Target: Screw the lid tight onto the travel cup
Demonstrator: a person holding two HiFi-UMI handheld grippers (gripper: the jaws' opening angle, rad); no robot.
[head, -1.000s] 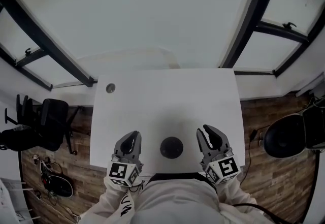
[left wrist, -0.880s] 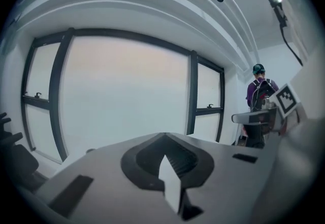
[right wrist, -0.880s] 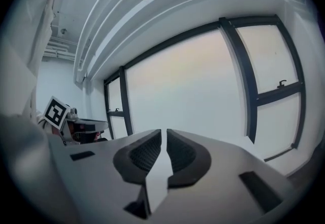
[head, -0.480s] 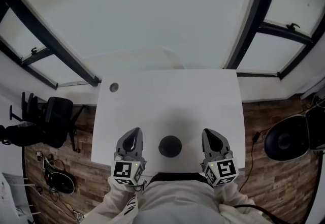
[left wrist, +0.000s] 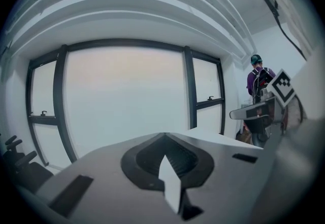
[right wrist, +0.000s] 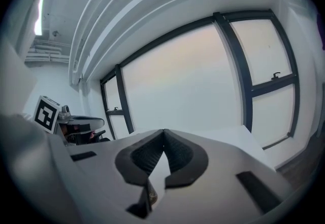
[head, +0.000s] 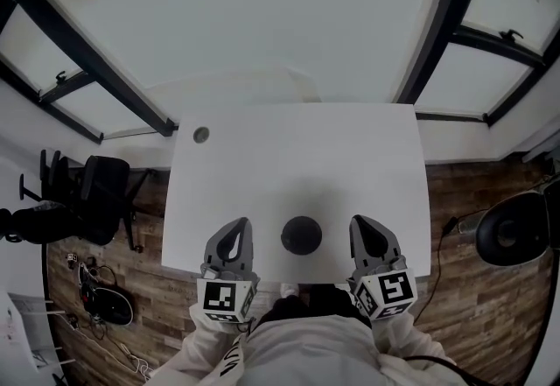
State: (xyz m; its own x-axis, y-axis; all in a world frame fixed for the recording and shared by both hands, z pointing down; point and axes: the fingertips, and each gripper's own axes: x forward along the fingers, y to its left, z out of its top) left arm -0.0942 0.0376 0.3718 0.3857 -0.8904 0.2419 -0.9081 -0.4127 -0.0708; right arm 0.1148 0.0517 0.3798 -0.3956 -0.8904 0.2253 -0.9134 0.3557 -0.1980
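Seen from above, a travel cup (head: 301,235) stands as a dark round shape on the white bench (head: 297,161), close to the near edge and between two tools, touching neither. From this angle it is not possible to tell whether the lid already sits on the cup or how far it is threaded. The likely trouble is this: if one tool twists the lid while the other does not hold the cup body, the cup may spin or slide toward that near edge and fall. A lid started crooked could also jam on its thread. A closed tool pushed in from the side might simply knock the cup over. The left hand-held gripper (head: 236,225) has its jaws pressed together with nothing between them. The right hand-held gripper (head: 361,223) is likewise closed and empty. Both point away from the person, resting just beside the cup on either side.
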